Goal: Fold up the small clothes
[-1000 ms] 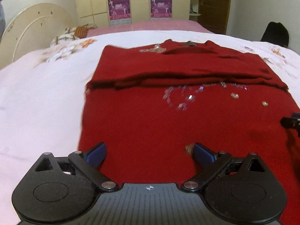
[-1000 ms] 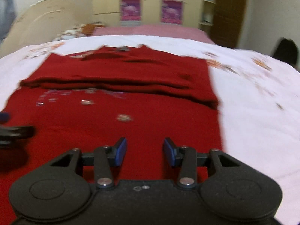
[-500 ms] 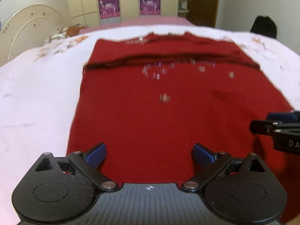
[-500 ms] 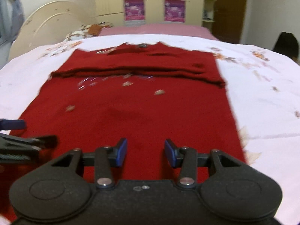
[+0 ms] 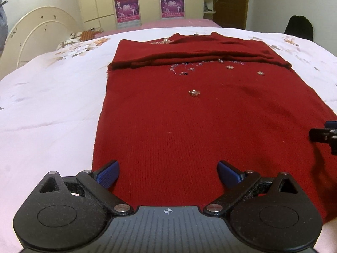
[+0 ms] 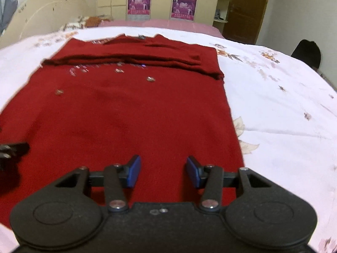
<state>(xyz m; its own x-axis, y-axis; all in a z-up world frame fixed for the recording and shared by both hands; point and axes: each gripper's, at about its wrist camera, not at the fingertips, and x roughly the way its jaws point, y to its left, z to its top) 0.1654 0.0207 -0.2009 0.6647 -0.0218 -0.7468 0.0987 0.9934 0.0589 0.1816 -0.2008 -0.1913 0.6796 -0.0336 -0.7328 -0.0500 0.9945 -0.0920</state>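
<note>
A dark red knit sweater [image 5: 189, 116] with sequin decorations lies flat on the bed, its sleeves folded across the chest at the far end. It also shows in the right wrist view [image 6: 130, 113]. My left gripper [image 5: 168, 174] is open wide and empty, just above the sweater's near hem on the left side. My right gripper [image 6: 163, 171] is open and empty above the near hem on the right side. The right gripper's tip shows at the right edge of the left wrist view [image 5: 324, 136]. The left gripper's tip shows at the left edge of the right wrist view [image 6: 12, 148].
The sweater rests on a white floral bedsheet [image 5: 46, 105] with a cream headboard [image 5: 35, 35] at the far left. Wardrobes with posters [image 5: 147, 4] and a brown door [image 5: 231, 2] stand behind. A dark object [image 5: 299, 27] sits at the far right.
Both grippers have drawn back toward the sweater's near hem, so more of the sweater shows. Both stay open and empty.
</note>
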